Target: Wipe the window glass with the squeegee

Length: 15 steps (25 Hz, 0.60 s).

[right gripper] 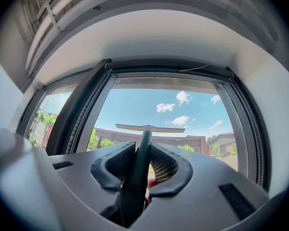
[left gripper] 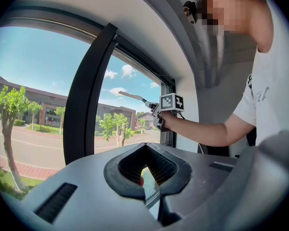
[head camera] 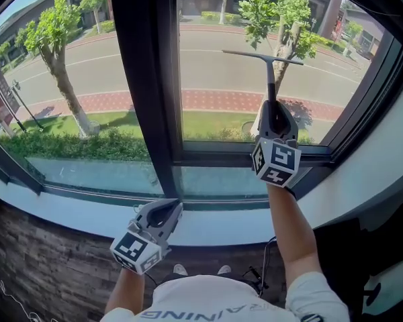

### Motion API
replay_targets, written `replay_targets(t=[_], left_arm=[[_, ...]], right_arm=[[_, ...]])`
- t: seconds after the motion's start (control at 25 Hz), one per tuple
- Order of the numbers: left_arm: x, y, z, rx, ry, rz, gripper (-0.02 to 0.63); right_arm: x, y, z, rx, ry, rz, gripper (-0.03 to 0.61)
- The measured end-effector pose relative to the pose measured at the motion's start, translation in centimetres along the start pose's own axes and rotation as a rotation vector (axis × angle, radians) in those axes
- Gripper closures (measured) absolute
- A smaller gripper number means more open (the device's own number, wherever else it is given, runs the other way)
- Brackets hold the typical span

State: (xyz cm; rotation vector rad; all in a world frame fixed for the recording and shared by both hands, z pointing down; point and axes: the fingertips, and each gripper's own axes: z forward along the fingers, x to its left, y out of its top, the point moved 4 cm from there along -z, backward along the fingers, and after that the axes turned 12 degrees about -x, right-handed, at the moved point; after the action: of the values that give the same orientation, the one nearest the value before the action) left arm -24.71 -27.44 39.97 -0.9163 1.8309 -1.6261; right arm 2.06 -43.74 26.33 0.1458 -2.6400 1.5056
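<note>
Wiping is apparently just beginning: right gripper [head camera: 272, 109] clamping the dark T-shaped squeegee [head camera: 270, 79] at the clear window glass [head camera: 215, 72], left gripper [head camera: 162, 213] ajar, empty.

"AINING" on white shirt [head camera: 188, 299]

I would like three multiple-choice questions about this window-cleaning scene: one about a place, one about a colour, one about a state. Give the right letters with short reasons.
1. Where is the blade of the squeegee?
A) in front of the right pane
B) in front of the left pane
C) lying on the sill

2. What colour is the window frame?
A) white
B) red
C) black

3. What are the jaws of the right gripper doing?
A) standing open, empty
B) clamping the squeegee's handle
C) clamping a cloth

Answers: 1 A, the blade shows high up before the right pane. 2 C, the post between the panes is black. 3 B, the handle runs between the closed jaws.
</note>
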Motion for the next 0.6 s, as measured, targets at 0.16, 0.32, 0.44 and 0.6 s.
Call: replay_targets(t=[0.16, 0.32, 0.44, 0.6], left_arm=[[0.0, 0.1, -0.2, 0.002, 0.0, -0.002, 0.597], [-0.1, 0.1, -0.2, 0.009, 0.002, -0.002, 0.597], [-0.2, 0.1, -0.1, 0.013, 0.002, -0.003, 0.597], [-0.2, 0.1, -0.1, 0.019, -0.002, -0.001, 0.597]], right_arm=[[0.5, -1.6, -1.3, 0.035, -0.003, 0.012, 0.479], [0.9, -3.4, -2.7, 0.073, -0.002, 0.025, 0.479], [1.1, -5.0, -3.7, 0.107, 0.001, 0.03, 0.479], [1.2, -7.3, -5.3, 0.156, 0.007, 0.024, 0.479]])
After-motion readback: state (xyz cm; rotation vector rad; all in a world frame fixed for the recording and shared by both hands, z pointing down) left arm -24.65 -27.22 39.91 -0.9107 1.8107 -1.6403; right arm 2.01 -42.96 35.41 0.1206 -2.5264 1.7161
